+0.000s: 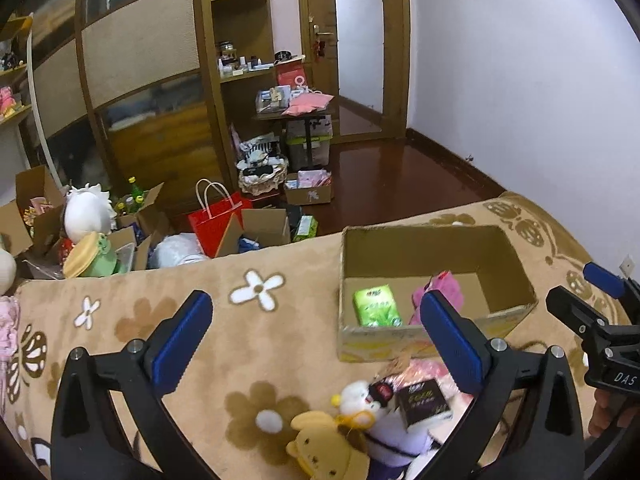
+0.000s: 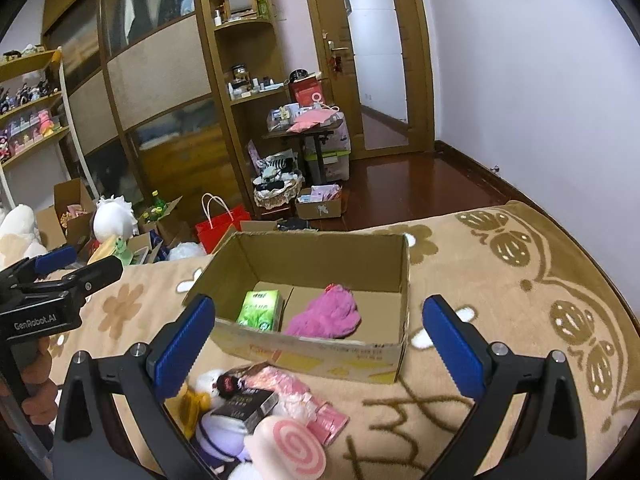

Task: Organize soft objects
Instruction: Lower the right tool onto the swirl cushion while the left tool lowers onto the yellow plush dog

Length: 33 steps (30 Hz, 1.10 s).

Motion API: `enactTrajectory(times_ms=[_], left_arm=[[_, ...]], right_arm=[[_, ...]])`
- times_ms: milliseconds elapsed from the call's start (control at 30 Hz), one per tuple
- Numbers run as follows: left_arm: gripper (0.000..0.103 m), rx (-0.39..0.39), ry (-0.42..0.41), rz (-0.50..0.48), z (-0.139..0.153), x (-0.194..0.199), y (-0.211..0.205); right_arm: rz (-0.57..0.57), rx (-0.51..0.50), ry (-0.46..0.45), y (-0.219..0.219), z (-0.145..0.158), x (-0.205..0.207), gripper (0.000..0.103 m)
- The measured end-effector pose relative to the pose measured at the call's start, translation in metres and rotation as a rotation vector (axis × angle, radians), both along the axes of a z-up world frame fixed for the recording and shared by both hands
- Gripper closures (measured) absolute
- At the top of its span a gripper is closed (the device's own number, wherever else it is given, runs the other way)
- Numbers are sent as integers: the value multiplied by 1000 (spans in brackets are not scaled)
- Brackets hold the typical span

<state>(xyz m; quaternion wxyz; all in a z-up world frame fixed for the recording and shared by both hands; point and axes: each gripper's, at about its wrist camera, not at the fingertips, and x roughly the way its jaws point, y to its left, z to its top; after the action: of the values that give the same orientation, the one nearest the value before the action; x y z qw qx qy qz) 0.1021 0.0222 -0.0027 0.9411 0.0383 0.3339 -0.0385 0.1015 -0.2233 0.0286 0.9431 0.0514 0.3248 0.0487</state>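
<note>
An open cardboard box (image 1: 434,240) (image 2: 316,354) stands on the flowered blanket. It holds a green tissue pack (image 1: 376,305) (image 2: 259,310) and a pink fluffy item (image 1: 444,286) (image 2: 326,318). In front of it lies a pile: a yellow plush (image 1: 326,446), a white and purple plush (image 1: 394,436) (image 2: 222,432), a small dark box (image 1: 424,400) (image 2: 246,406), a pink packet (image 2: 316,408) and a pink swirl plush (image 2: 290,450). My left gripper (image 1: 318,340) is open above the pile. My right gripper (image 2: 320,342) is open over the box's near wall and is empty.
The blanket (image 2: 520,320) covers a bed whose far edge drops to a wooden floor (image 1: 400,172). Beyond it stand open cartons, a red paper bag (image 1: 218,216), a white plush (image 1: 88,210), a wardrobe and a small cluttered table (image 2: 304,128).
</note>
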Motion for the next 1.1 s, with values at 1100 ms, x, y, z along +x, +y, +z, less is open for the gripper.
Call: enactTrajectory(times_ms=[1100], left_arm=[[0,-10,320,21,-89,-8,4]], right_arm=[[54,-54,238,39,-76,-24,0]])
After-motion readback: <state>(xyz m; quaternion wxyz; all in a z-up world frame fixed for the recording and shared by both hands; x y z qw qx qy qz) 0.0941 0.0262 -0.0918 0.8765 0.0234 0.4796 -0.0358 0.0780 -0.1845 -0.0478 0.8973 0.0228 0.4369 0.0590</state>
